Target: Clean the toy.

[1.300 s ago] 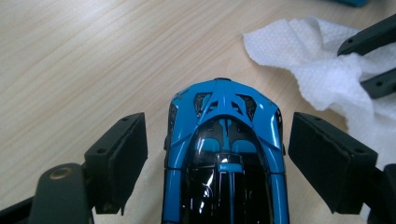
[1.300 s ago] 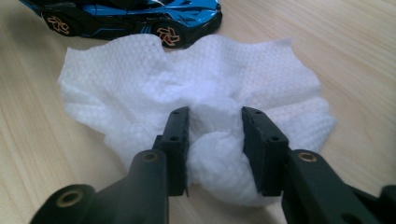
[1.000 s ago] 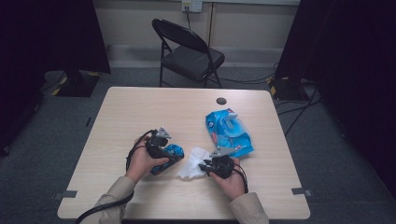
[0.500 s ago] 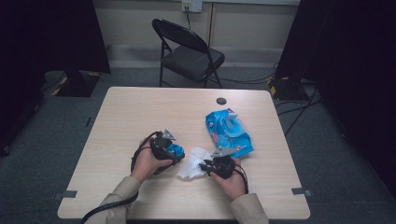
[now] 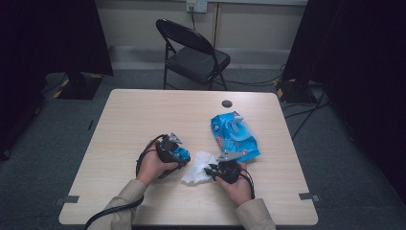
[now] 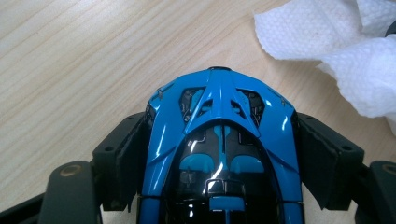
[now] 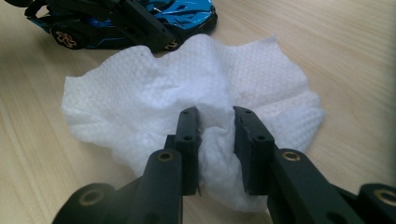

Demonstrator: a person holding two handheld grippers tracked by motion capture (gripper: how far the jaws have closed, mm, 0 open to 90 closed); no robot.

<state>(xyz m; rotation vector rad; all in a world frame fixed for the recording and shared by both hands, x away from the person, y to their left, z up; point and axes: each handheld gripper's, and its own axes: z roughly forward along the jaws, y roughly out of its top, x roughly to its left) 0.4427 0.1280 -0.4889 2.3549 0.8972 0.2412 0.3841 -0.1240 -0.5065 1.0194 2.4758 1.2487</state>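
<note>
A blue and black toy car [image 6: 219, 93] lies on the wooden table [image 5: 143, 115], nose toward a white wipe [image 6: 355, 51]. My left gripper [image 6: 222, 140] straddles the car; its jaws have just been closing and the pads now press on both flanks. From above, the car [image 5: 181, 154] sits in that gripper [image 5: 178, 155] left of the crumpled wipe [image 5: 196, 168]. My right gripper [image 5: 210, 171] is shut on the wipe's near edge. In the right gripper view, its jaws [image 7: 215, 119] pinch a bunched fold of the wipe [image 7: 140, 93], and the car [image 7: 187, 11] lies beyond.
A blue pack of wipes [image 5: 234, 136] with its lid flap up lies right of centre, just behind my right hand. A small black disc [image 5: 227, 103] sits near the table's far edge. A black folding chair [image 5: 191, 52] stands beyond the table.
My left hand has shifted slightly right with its gripper around the car, closer to the wipe. The right hand and the wipe have stayed put.
</note>
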